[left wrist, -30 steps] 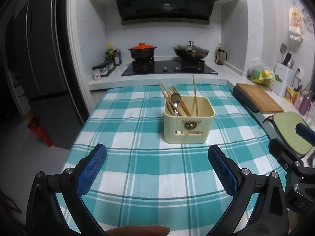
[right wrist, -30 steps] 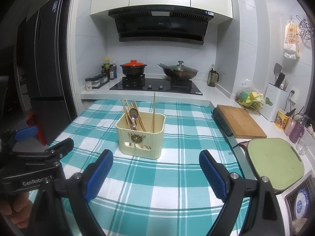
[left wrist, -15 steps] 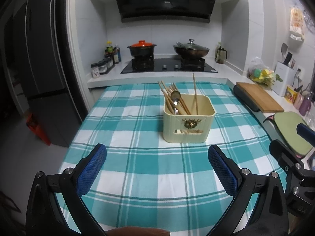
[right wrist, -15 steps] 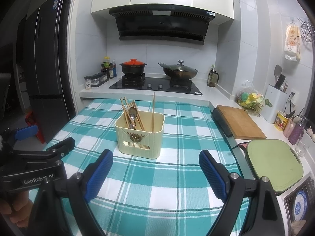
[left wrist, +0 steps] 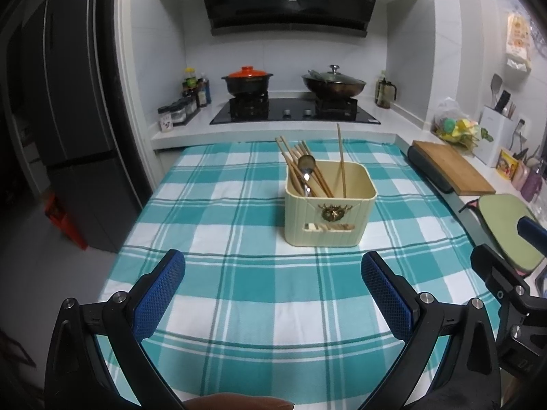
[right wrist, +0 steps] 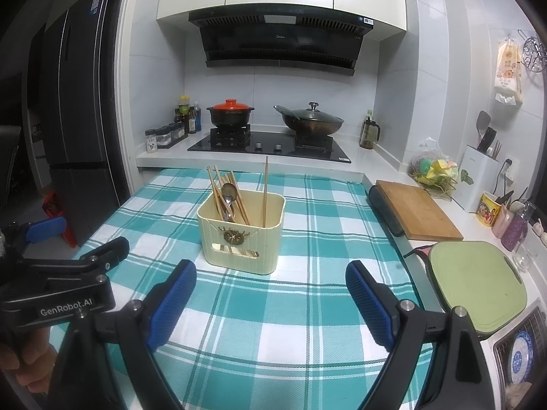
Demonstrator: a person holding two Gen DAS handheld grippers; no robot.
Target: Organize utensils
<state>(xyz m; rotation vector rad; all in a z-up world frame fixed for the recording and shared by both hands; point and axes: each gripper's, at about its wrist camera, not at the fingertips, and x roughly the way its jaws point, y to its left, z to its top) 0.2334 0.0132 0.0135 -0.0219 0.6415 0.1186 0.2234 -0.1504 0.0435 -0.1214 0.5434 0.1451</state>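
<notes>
A cream utensil holder (left wrist: 330, 210) (right wrist: 241, 235) stands in the middle of the teal checked tablecloth (left wrist: 239, 273) (right wrist: 307, 290). Inside it lean several wooden chopsticks (left wrist: 301, 164) (right wrist: 218, 191), a metal spoon (left wrist: 306, 165) (right wrist: 228, 193) and one upright chopstick (left wrist: 341, 157) (right wrist: 265, 188). My left gripper (left wrist: 273, 294) is open and empty, well short of the holder. My right gripper (right wrist: 270, 302) is also open and empty, just in front of the holder. In the right wrist view the left gripper's body (right wrist: 61, 287) shows at the left, held by a hand.
Beyond the table are a stove (right wrist: 270, 145) with a red-lidded pot (right wrist: 230, 114) and a wok (right wrist: 309, 121). A wooden cutting board (right wrist: 418, 210), a green board (right wrist: 475, 283) and a white utensil caddy (right wrist: 478, 174) line the right counter. A dark fridge (left wrist: 68, 102) stands left.
The left wrist view has shifted slightly, so the holder sits a little higher and farther off. Both grippers stay open and empty.
</notes>
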